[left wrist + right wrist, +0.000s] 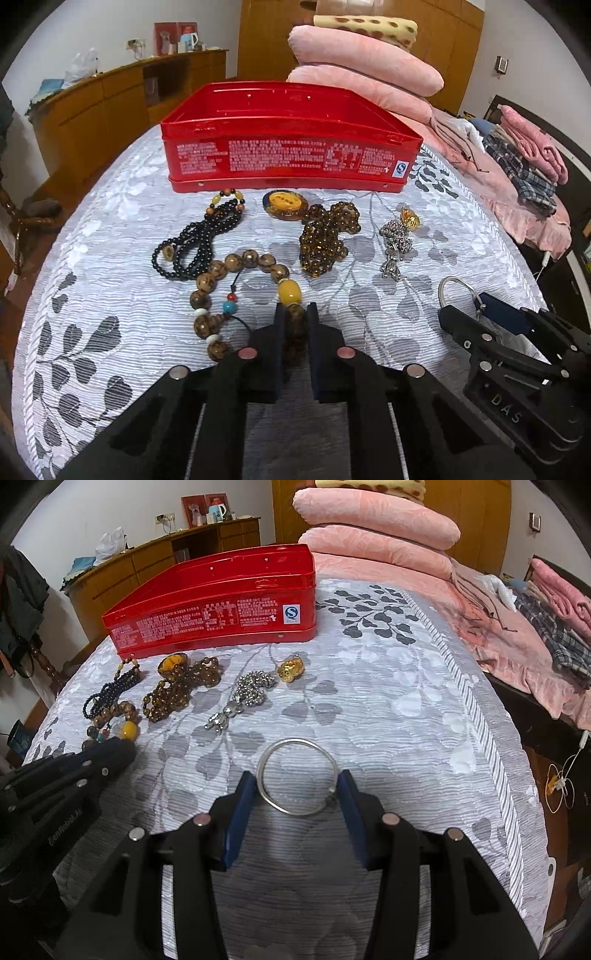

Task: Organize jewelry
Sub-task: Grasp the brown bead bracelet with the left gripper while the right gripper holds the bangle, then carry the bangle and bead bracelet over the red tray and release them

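A wooden bead bracelet [207, 282] with a big yellow bead lies on the grey leaf-print bedspread [110, 229]. My left gripper [296, 314] is shut on one of its brown beads, just below the yellow one. A silver bangle [295, 741] lies flat on the cover, and my right gripper [297, 788] is shut on it, one blue pad against each side. The open red tin [288, 155] stands behind the jewelry. In the right wrist view the left gripper [122, 749] sits at the bracelet [129, 731], left of the bangle.
Between the tin and the grippers lie a black bead necklace [199, 240], an amber bead string [321, 236] with a yellow disc [286, 205], a silver chain [395, 240] and a gold piece [410, 218]. Pink folded blankets [362, 62] are piled behind the tin. The bed's edge drops off at right [517, 760].
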`<state>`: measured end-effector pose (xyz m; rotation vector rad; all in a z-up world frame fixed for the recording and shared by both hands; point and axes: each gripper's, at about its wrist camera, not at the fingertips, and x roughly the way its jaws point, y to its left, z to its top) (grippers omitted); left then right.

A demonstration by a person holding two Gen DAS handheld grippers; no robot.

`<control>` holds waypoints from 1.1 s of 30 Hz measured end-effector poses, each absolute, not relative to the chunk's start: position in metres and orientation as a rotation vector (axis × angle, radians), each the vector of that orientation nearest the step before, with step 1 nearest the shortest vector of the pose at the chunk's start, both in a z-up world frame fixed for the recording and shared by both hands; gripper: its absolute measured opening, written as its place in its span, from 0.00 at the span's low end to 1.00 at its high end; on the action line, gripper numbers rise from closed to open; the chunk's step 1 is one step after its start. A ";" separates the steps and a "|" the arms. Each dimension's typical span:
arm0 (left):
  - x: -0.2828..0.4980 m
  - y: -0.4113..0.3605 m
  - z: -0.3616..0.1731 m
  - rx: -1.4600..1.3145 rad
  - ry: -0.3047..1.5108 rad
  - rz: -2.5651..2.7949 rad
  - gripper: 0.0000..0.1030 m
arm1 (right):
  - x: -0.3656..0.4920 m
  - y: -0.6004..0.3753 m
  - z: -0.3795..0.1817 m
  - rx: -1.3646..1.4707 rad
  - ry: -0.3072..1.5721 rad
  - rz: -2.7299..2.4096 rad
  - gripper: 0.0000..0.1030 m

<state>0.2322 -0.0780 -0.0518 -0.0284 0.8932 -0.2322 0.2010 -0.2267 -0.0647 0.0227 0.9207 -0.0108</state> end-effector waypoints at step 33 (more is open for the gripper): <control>0.207 -0.045 0.006 -0.055 0.656 -0.140 0.11 | 0.179 -0.195 0.002 -0.024 0.687 -0.020 0.43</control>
